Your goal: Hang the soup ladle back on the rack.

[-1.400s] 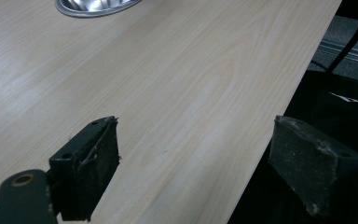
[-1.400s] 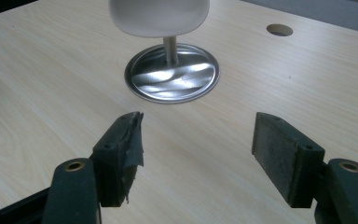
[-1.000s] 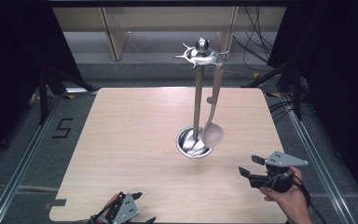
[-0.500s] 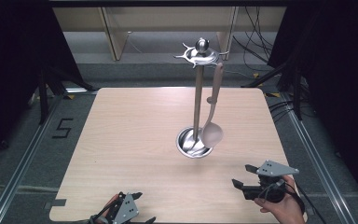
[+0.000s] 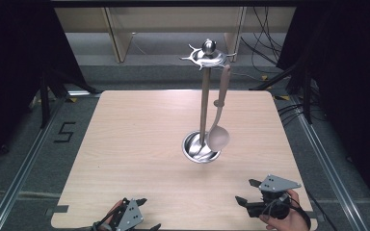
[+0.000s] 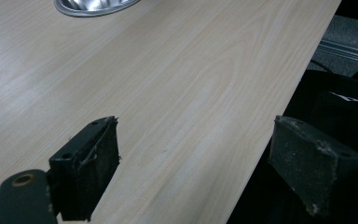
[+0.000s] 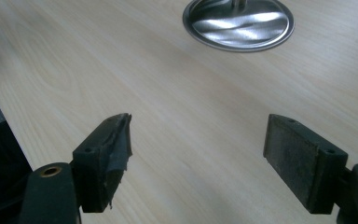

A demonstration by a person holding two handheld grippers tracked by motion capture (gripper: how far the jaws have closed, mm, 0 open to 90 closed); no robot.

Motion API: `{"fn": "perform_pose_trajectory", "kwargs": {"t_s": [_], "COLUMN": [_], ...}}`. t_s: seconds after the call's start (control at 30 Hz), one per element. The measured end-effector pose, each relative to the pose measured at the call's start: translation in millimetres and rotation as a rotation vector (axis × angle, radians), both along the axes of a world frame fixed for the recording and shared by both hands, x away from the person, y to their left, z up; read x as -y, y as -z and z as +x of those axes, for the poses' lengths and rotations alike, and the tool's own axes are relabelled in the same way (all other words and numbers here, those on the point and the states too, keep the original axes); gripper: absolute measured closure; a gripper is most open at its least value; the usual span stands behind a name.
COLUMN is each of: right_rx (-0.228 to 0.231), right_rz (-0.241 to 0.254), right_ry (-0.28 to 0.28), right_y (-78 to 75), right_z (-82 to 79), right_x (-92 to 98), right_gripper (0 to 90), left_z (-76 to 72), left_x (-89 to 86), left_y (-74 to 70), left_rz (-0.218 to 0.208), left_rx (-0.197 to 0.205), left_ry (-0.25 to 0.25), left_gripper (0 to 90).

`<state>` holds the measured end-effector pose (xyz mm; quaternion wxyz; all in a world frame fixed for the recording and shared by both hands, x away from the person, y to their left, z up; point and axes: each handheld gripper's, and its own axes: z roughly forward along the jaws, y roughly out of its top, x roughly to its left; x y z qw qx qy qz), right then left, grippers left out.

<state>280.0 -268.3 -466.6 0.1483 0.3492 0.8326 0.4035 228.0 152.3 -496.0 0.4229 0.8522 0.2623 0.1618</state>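
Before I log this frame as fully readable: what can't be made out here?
- Left tool, high view: its body and the hand are cut off by the bottom edge.
- Stand base, left gripper view: cut by the top edge; pole and ladle lie out of frame.
- Stand base, right gripper view: the pole is cropped just above it.
- Ladle, high view: its bowl covers part of the base; contact between them cannot be told.

Both grippers are black with worn, scuffed pads, a brass-coloured screw at each jaw's base, and a grey three-cornered plate with small dark holes on top of the right gripper and the left gripper, and a thin black cable.
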Motion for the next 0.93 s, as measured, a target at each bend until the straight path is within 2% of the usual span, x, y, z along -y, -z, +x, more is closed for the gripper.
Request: {"fn": "perform_pose_trajectory", "kwargs": {"t_s": [0.03,0.07,0.1,0.17,0.2,0.3,0.4,0.43,0.47,0.5,0.53,0.57,0.6,0.63,0.67,0.7,0.93], "right_rx": [-0.015,-0.02,-0.003,-0.02,-0.003,-0.01,-0.005,-0.025,-0.03,-0.011,-0.01,-0.009,-0.02,-0.016,-0.041,-0.024,-0.019], "right_rz": [0.01,0.01,0.004,0.01,-0.002,-0.002,-0.004,0.009,0.007,0.001,0.0,0.001,0.006,0.0,0.011,0.0,-0.004], "right_ry": [0.014,0.009,0.009,0.02,0.014,0.025,0.03,0.047,0.043,0.016,0.031,0.03,0.026,0.027,0.041,0.026,0.028], "right_y": [1.2,2.4,3.8,5.6,6.1,9.1,10.4,10.9,11.4,12.8,13.2,13.7,14.8,15.4,15.8,16.7,17.6], "right_z": [-1.9,-2.0,-1.2,-3.5,-2.9,-4.9,-6.1,-9.1,-10.0,-8.0,-9.2,-9.7,-9.8,-10.2,-12.5,-10.8,-11.6], "right_x": [-1.1,-0.7,0.1,-0.5,0.6,1.7,3.1,2.5,3.3,5.3,6.2,7.0,7.3,7.8,6.5,7.6,6.8], "right_gripper": [23.9,23.7,23.7,23.5,23.3,22.7,22.4,22.4,22.4,22.3,22.4,22.4,22.5,22.5,22.5,22.5,22.5], "left_z": [-0.2,0.7,0.9,0.6,0.6,0.6,0.8,0.2,0.3,0.8,0.1,0.7,0.0,0.1,0.8,0.8,0.8], "left_x": [0.6,-0.7,-0.4,-1.2,-1.2,-2.0,-1.6,-0.3,-0.4,-1.6,-0.1,-1.3,-0.2,-0.1,-0.9,-0.8,-1.5], "left_y": [0.3,-0.3,-0.3,-1.6,-1.5,-1.9,-0.4,0.4,0.3,-0.5,0.2,-0.7,-0.1,0.1,-0.2,-0.3,-0.6], "left_rz": [-0.008,0.022,0.027,0.034,0.034,0.046,0.032,0.009,0.012,0.036,0.013,0.04,0.021,0.022,0.042,0.044,0.039], "left_rx": [0.0,0.007,0.007,-0.008,-0.003,-0.002,0.002,-0.001,0.0,0.004,0.002,0.008,-0.002,-0.002,0.004,0.002,0.004], "left_ry": [-0.002,0.003,0.001,0.01,0.009,0.016,0.013,0.003,0.004,0.013,0.004,0.013,0.013,0.015,0.015,0.013,0.01], "left_gripper": [15.0,15.0,15.0,15.0,15.0,15.0,15.0,15.0,15.0,15.0,15.0,15.0,15.0,15.0,15.0,15.0,15.0]}}
